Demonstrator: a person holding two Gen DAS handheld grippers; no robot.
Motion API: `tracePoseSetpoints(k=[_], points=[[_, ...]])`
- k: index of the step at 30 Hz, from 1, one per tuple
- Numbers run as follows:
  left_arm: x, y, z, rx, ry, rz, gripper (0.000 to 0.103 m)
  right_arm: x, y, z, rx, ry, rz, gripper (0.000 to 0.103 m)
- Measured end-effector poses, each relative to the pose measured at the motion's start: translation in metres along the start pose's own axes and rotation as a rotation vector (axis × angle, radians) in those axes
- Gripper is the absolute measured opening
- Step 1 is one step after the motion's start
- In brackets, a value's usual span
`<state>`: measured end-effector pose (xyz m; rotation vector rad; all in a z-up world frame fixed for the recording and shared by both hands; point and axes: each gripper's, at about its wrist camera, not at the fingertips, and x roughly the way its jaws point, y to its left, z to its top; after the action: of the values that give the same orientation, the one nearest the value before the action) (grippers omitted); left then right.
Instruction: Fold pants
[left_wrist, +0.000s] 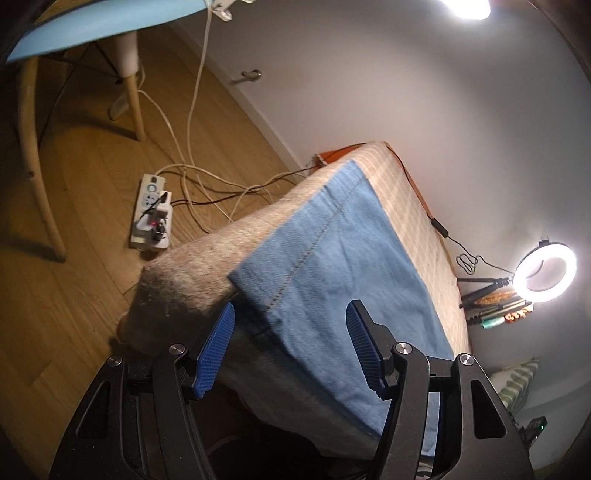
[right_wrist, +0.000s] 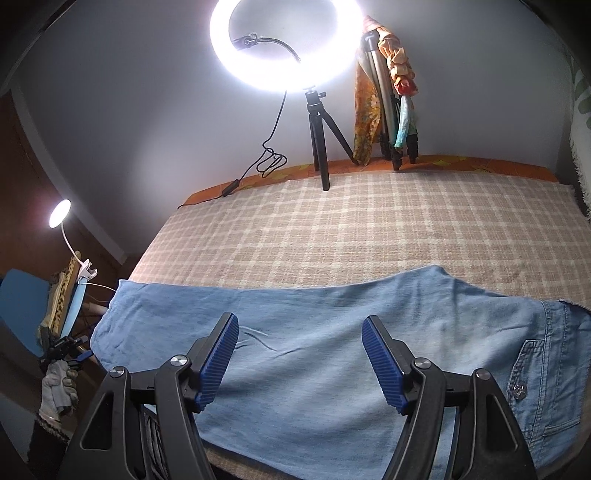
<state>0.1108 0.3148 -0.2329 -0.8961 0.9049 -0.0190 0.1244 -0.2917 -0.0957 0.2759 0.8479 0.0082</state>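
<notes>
Light blue denim pants (right_wrist: 295, 350) lie lengthwise along the near edge of a plaid-covered bed (right_wrist: 332, 229). The waist with its metal button (right_wrist: 519, 391) is at the right and the leg hem is at the left. My right gripper (right_wrist: 300, 318) hovers open over the middle of the legs, with nothing between its pads. In the left wrist view, which is rolled sideways, the hem end of the pants (left_wrist: 332, 258) drapes over the bed corner (left_wrist: 192, 266). My left gripper (left_wrist: 291, 306) stands open just above the hem corner, not pressing on the cloth.
A lit ring light (right_wrist: 280, 44) on a small tripod (right_wrist: 321, 140) stands at the bed's far edge, beside a taller tripod hung with cloths. A power strip (left_wrist: 151, 214) with cables lies on the wooden floor. A blue chair (left_wrist: 92, 26) and a clip lamp (right_wrist: 61, 212) stand left of the bed.
</notes>
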Motion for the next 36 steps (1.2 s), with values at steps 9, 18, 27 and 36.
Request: tracePoseSetpoints(k=[9,18,27,36], points=[[0.004,0.014,-0.005,-0.054,-0.015,-0.041,0.062,0.0,0.007,0.001,-0.002,0.008,0.005,0.073],[0.009,0.006,-0.006,-0.04,-0.031,-0.062,0.062,-0.001,0.01,0.003,0.005,0.008,0.006,0.073],[0.022,-0.012,-0.008,-0.024,-0.04,-0.051,0.062,0.004,0.011,0.002,0.019,0.011,0.017,0.073],[0.024,-0.064,-0.01,0.193,-0.139,0.036,0.017,0.007,0.013,0.0,0.006,0.023,0.013,0.073]])
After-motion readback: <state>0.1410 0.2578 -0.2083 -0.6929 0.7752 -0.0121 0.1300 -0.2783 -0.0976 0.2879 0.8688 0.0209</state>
